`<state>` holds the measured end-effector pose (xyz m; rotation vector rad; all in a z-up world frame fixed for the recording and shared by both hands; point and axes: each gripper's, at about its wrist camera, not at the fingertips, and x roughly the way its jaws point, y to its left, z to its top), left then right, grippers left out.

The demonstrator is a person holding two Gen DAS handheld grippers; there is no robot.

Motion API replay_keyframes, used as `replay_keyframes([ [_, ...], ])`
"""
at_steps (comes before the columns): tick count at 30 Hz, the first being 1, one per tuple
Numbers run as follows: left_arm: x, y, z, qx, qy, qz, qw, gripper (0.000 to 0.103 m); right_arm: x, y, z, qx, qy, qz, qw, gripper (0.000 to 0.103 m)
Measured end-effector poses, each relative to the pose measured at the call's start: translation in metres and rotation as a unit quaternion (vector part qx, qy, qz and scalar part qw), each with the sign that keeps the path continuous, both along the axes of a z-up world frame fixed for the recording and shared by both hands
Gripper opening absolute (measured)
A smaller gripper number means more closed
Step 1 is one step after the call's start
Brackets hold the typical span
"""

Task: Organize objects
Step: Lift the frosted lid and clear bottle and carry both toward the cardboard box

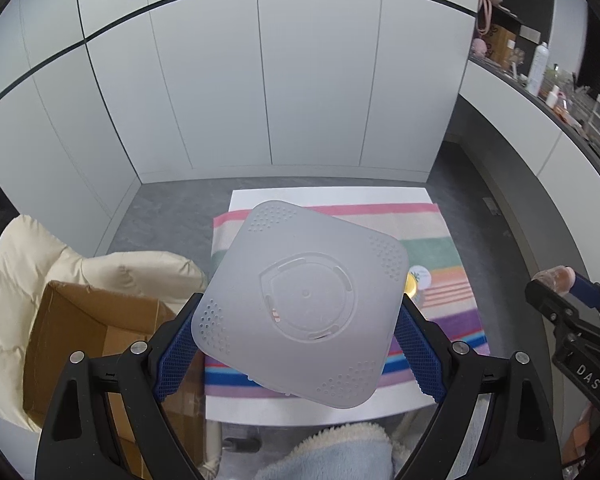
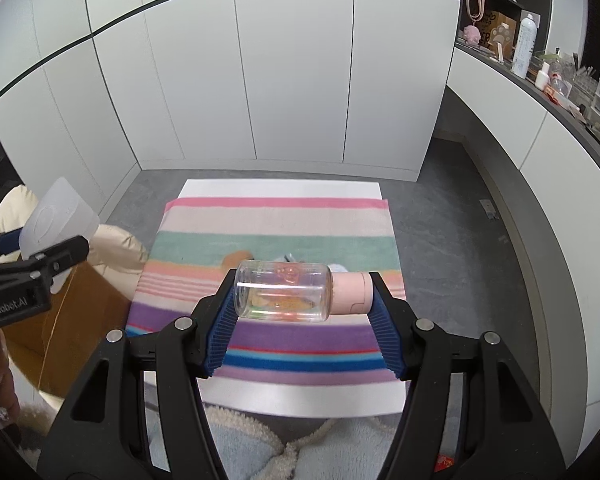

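Sideways, clear bottle (image 2: 284, 297), orange contents, right tool (image 2: 300, 312)

white table (image 2: 284, 400), striped towel (image 2: 276, 216) spread flat across it

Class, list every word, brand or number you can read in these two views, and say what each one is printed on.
"DAS": on the black body of the right tool, seen from the left wrist view.
"GenRobot.AI": on the black body of the left tool, seen from the right wrist view.
Brown box on the shelf: dark print, too small to read.
Round label beside the yellow lid: blurred, unreadable.
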<state>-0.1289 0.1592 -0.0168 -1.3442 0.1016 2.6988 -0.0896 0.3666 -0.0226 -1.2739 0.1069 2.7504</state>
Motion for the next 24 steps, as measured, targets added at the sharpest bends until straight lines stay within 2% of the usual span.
replay_keyframes([
  [6, 0.041, -0.004, -0.005, -0.005, -0.001, -0.017, 0.9998, 0.091, 0.045, -0.003, -0.015, -0.003, -0.007, 0.001, 1.0, 0.064],
  [13, 0.081, -0.016, -0.018, -0.009, -0.019, -0.028, 0.9994, 0.091, 0.091, -0.004, -0.045, -0.027, -0.035, -0.001, 0.999, 0.064],
  [17, 0.09, -0.025, -0.023, -0.009, -0.023, -0.028, 0.9993, 0.091, 0.103, -0.005, -0.053, -0.031, -0.043, -0.003, 0.999, 0.064],
  [24, 0.095, -0.049, -0.032, -0.005, -0.034, -0.01, 0.9994, 0.091, 0.105, -0.009, -0.048, -0.029, -0.036, -0.006, 0.999, 0.064],
])
